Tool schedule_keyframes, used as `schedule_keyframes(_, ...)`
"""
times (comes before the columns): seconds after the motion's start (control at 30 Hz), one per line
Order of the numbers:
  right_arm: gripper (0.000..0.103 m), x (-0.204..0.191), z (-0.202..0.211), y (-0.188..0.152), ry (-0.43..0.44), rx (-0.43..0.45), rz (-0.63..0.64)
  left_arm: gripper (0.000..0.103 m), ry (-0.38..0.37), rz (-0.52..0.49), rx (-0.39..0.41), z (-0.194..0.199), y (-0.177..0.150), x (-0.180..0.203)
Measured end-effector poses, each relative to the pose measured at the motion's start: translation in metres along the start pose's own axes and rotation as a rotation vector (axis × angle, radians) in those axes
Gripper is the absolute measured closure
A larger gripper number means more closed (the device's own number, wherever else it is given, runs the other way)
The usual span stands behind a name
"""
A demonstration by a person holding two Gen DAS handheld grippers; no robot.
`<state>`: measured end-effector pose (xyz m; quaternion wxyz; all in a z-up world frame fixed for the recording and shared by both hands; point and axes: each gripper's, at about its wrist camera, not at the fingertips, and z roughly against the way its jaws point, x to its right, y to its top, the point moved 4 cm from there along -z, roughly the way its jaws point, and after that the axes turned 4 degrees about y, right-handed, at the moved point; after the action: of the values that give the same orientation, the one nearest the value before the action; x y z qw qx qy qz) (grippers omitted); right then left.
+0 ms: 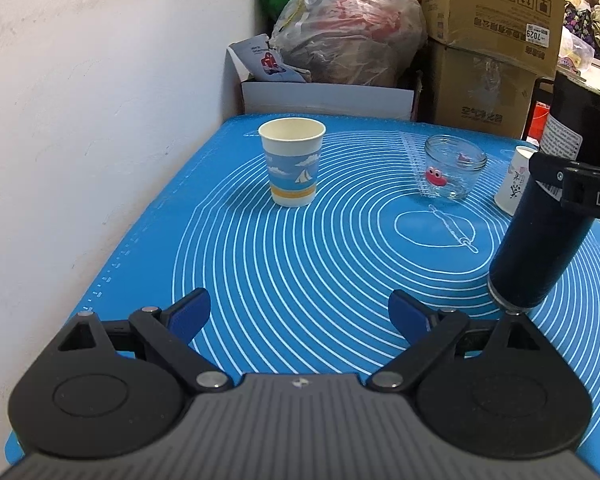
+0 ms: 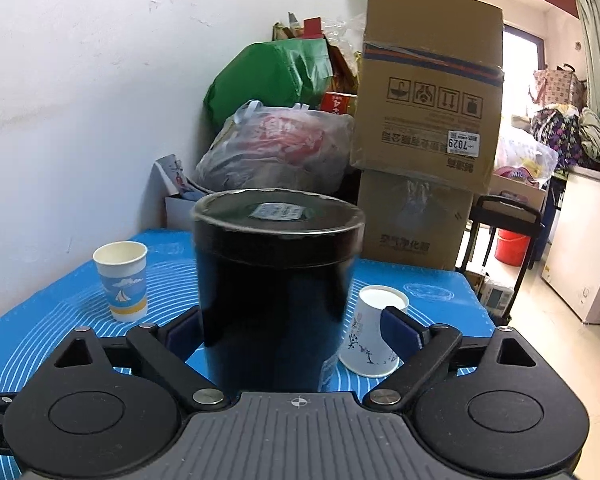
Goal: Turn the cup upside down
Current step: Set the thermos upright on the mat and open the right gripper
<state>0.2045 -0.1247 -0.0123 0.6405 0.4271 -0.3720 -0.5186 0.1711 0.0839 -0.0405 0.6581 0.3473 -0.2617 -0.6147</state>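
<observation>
A tall black cup [image 2: 276, 288] stands between my right gripper's [image 2: 292, 334] blue fingers with its flat base up and a label on it. The left pad touches it; a gap shows beside the right pad [image 2: 400, 330]. In the left wrist view the same black cup [image 1: 548, 224] is tilted, its lower end near the blue mat [image 1: 300, 280], with the right gripper clamped around it. My left gripper [image 1: 300, 314] is open and empty over the mat's near edge.
An upright blue sailboat paper cup [image 1: 292, 162] stands at the back left. A glass jar [image 1: 452, 168] and an upside-down white paper cup [image 2: 374, 332] stand to the right. Boxes [image 1: 492, 40] and bags [image 1: 348, 36] pile behind; a white wall runs on the left.
</observation>
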Motion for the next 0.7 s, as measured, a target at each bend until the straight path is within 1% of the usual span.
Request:
schedule_keyframes(0.2, 0.0, 0.004, 0.012, -0.001, -0.003, 0.008, 0.003, 0.008, -0.014, -0.01, 0.01, 0.007, 0.001, 0.005)
schedule_keyframes(0.33, 0.0, 0.006, 0.032, -0.001, -0.003, 0.019, 0.021, 0.008, -0.019, -0.018, 0.024, 0.017, 0.002, 0.007)
schedule_keyframes(0.53, 0.0, 0.017, 0.065, -0.005, 0.039, 0.012, -0.028, 0.008, -0.03, -0.036, 0.047, 0.041, -0.001, 0.015)
schedule_keyframes(0.7, 0.0, 0.028, 0.096, -0.014, 0.065, -0.027, -0.075, 0.008, -0.056, -0.053, 0.056, 0.062, -0.007, 0.025)
